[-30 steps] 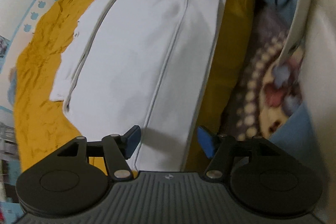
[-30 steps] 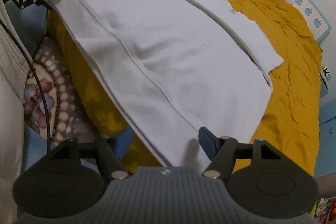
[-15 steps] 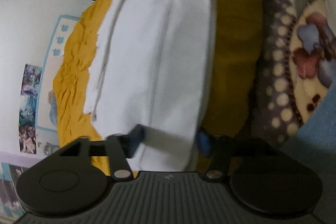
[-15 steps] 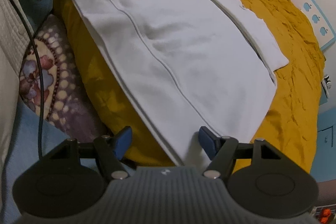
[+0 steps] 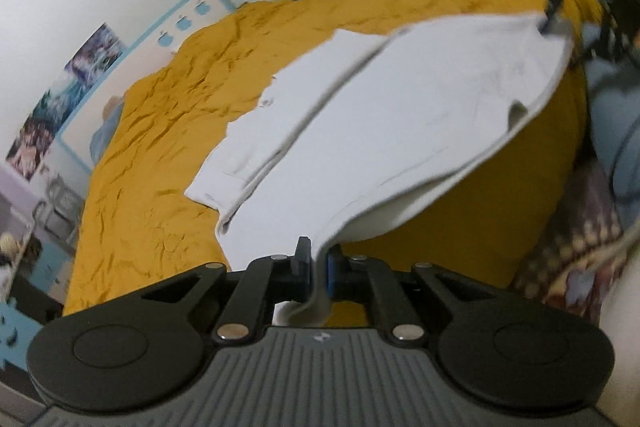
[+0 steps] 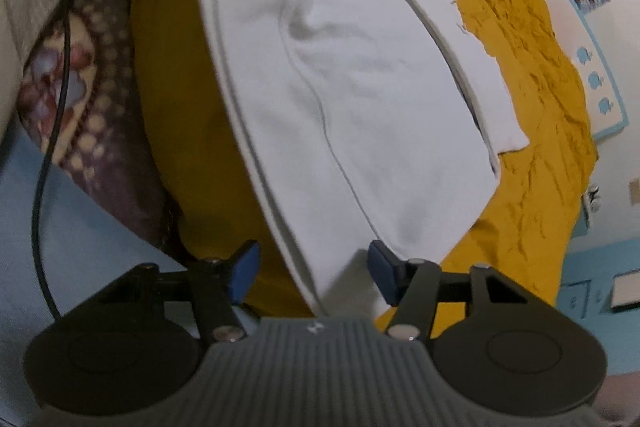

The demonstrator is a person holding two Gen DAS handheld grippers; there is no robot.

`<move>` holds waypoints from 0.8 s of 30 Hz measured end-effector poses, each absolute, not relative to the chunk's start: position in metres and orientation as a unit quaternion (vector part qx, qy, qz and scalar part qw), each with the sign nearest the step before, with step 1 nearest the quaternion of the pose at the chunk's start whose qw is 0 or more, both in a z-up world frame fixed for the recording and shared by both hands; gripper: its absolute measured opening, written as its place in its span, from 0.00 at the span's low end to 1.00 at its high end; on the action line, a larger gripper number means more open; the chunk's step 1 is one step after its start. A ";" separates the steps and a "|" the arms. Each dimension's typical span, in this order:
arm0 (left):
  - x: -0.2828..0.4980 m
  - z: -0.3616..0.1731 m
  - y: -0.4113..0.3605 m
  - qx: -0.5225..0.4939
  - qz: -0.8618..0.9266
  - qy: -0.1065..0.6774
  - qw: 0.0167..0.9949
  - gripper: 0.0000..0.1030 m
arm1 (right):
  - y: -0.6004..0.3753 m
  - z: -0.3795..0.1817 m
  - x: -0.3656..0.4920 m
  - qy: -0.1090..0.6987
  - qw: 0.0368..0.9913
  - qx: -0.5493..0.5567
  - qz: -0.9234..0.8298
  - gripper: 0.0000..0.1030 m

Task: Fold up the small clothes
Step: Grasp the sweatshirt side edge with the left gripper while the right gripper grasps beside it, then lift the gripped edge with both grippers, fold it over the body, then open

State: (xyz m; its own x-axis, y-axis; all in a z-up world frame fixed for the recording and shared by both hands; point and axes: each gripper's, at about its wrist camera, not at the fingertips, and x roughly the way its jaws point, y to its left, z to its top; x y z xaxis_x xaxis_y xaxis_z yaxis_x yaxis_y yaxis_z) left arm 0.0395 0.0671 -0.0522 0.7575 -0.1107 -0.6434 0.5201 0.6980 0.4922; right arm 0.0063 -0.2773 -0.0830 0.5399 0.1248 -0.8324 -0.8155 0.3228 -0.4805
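at the bottom centre of the left wrist view, the left gripper (image 5: 316, 265) is closing, its jaws pinching a corner of the one white garment (image 5: 400, 131), lifted off the yellow bedspread (image 5: 160, 131). in the right wrist view the right gripper (image 6: 314, 269) is closing too, its pads not yet pressing the near corner between them. bare bedspread lies to the right.

The left gripper (image 5: 318, 265) is closing, its pads squeezing white cloth between them; the right gripper (image 6: 314, 269) is closing too, pads apart, cloth between them untouched
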 end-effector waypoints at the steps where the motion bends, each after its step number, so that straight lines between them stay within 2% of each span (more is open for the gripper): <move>1: 0.040 -0.048 0.067 0.338 -0.180 0.297 0.875 0.07 | -0.278 -0.083 0.006 0.353 0.732 -0.489 0.317 0.41; 3: 0.044 -0.043 0.066 0.329 -0.177 0.297 0.879 0.07 | -0.279 -0.078 0.007 0.353 0.733 -0.489 0.315 0.21; 4: 0.045 -0.040 0.067 0.323 -0.176 0.298 0.881 0.07 | -0.280 -0.076 0.007 0.352 0.734 -0.488 0.314 0.15; 5: 0.046 -0.038 0.068 0.317 -0.174 0.299 0.883 0.07 | -0.281 -0.072 0.007 0.349 0.737 -0.488 0.311 0.01; 15: 0.074 0.005 0.087 0.247 -0.133 0.281 0.918 0.07 | -0.293 0.013 0.025 0.267 0.822 -0.445 0.234 0.00; 24: 0.152 0.053 0.091 0.238 -0.083 0.219 0.942 0.07 | -0.289 0.086 0.112 0.190 0.877 -0.409 0.165 0.00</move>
State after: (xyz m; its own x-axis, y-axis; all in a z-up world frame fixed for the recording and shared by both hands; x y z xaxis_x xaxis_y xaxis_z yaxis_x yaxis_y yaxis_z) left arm 0.1524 0.0912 0.0525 0.8902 -0.0513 -0.4528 0.2603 0.8728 0.4129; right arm 0.1120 -0.2886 0.0862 0.8727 0.1343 -0.4694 -0.4461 0.6103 -0.6546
